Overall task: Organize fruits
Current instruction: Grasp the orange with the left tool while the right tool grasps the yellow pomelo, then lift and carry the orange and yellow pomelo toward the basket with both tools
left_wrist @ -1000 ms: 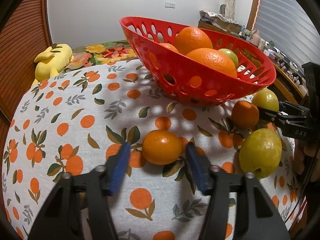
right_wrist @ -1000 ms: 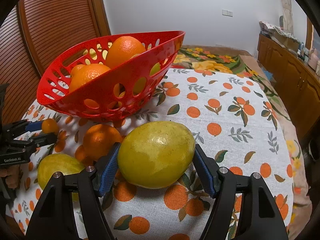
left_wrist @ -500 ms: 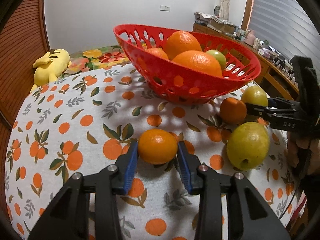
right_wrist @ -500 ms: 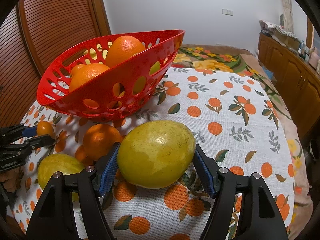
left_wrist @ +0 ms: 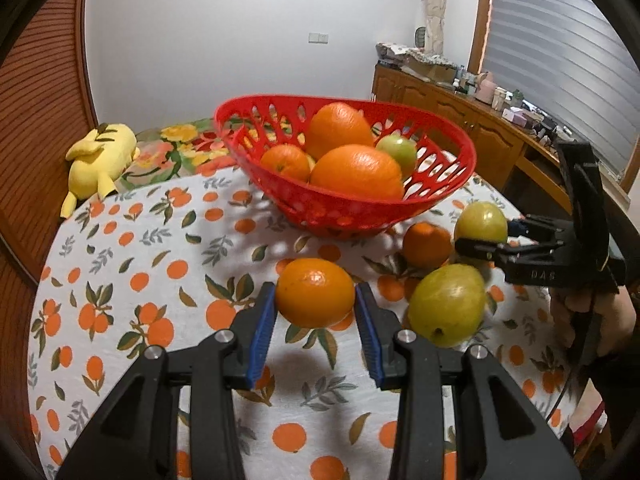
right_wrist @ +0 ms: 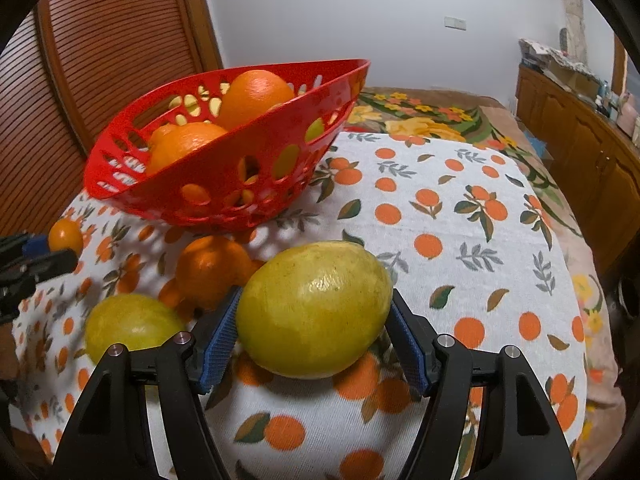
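Note:
My left gripper (left_wrist: 315,297) is shut on a small orange (left_wrist: 315,293) and holds it just above the orange-print tablecloth (left_wrist: 160,248). From the right wrist view that same gripper (right_wrist: 40,254) and its orange (right_wrist: 66,236) sit at the far left. My right gripper (right_wrist: 315,300) is shut on a large yellow-green fruit (right_wrist: 314,310) that rests on the cloth. A second yellow-green fruit (right_wrist: 132,326) and a loose orange (right_wrist: 214,268) lie just left of it. Behind stands the red perforated basket (left_wrist: 460,152), holding oranges and a green fruit.
A yellow plush toy (left_wrist: 100,156) lies at the table's far left edge. A wooden sideboard (left_wrist: 460,120) with clutter runs along the right wall, and a slatted wooden door (right_wrist: 100,40) is on the left. A person's hand (left_wrist: 592,320) grips the right tool.
My left gripper closed on the small orange and lifted it off the cloth toward the basket. The right gripper and its fruit stayed put.

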{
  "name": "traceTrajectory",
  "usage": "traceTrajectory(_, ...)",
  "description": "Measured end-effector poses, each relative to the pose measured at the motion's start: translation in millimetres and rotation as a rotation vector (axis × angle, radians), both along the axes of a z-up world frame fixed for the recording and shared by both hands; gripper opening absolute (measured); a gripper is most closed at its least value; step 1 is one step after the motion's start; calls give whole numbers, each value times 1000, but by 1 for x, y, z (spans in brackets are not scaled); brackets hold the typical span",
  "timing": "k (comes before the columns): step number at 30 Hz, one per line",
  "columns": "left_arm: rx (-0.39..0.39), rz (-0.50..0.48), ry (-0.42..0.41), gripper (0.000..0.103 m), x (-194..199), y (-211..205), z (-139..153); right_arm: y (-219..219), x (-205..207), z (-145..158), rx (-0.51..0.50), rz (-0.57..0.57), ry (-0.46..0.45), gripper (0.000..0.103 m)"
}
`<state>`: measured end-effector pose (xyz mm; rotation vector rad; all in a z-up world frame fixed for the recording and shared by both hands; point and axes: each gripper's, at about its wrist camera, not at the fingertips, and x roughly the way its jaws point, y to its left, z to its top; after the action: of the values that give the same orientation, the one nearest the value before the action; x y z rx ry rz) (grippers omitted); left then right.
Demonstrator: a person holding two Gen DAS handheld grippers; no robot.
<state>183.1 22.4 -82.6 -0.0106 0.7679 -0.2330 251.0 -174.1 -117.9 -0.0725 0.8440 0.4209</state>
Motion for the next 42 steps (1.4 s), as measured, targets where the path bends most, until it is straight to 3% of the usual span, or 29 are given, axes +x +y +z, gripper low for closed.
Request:
traceTrajectory(12,-19,-13,-85,38,-12,-5,39,-1,-35,49,27,53,-107,71)
traceTrajectory(26,-39,-16,-121,38,-19,-5,52,10,-56,89,55,107,-186,71)
traceTrajectory(42,-56,-10,-159,38,2,1,64,22,-28,107,26,133,-225,71)
